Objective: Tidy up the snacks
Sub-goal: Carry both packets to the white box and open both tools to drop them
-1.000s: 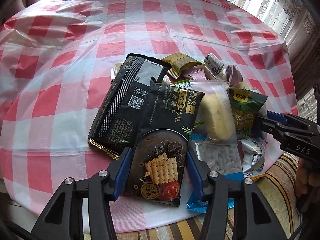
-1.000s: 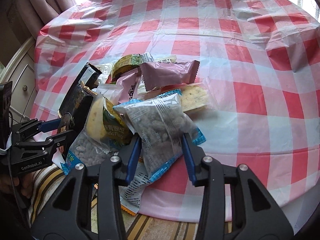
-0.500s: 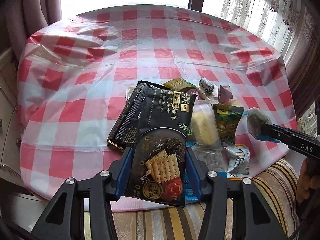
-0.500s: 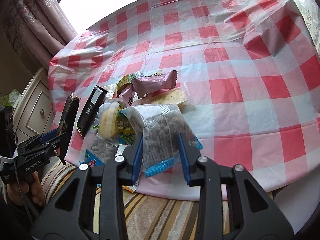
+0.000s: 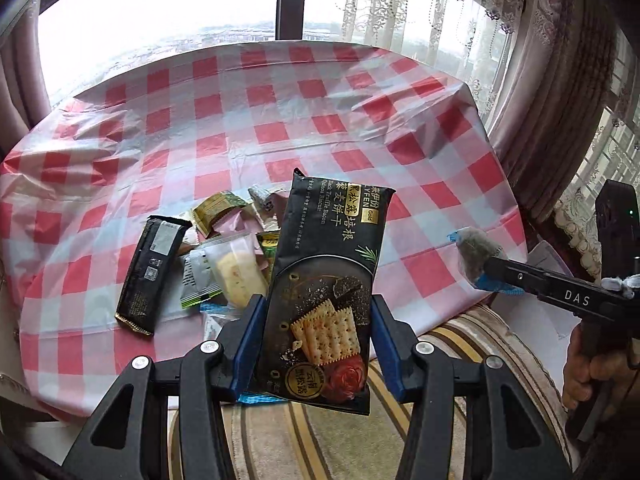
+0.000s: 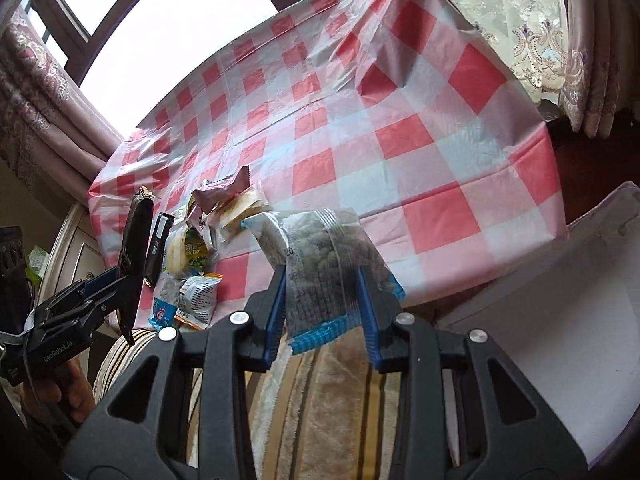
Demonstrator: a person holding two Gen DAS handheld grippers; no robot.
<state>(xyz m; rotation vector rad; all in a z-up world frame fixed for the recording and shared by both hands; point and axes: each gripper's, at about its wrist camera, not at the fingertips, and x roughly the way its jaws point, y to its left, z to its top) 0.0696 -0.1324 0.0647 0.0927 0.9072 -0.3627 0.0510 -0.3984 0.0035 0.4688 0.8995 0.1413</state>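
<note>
The left gripper (image 5: 316, 328) clamps a black cracker packet (image 5: 326, 280) by its long edges, the blue pads pressing on both sides with the jaws partly apart to the packet's width. The packet hangs clear of the table (image 5: 280, 128), its printed face with the cracker picture turned toward the left wrist camera, over the near edge of the red and white checked tablecloth and a striped cushion (image 5: 320, 432) below.

The right gripper (image 6: 322, 300) has a clear bag of dark nuts (image 6: 328, 264) with blue sealed ends squeezed between its pads; the jaws stand fairly narrow around it. This bag too is off the table, hanging above the cushion near the table's edge. In the left wrist view the same gripper shows at the right with the bag at its tip, well apart from the cracker packet, and a hand (image 5: 592, 368) grips its handle.

The rest of the snacks lie in a loose heap (image 5: 224, 256) near the table's close edge: a second long black packet (image 5: 154, 276) lying flat at the left of the heap, a clear wrapper with a pale yellow cake (image 5: 238, 276) just beside it, a green packet, an olive-yellow wrapper, a pink wrapper (image 6: 224, 194) on top toward the far side, and a few small white and blue sachets at the front. A white box (image 6: 560, 320) sits low at the right, beside the table
</note>
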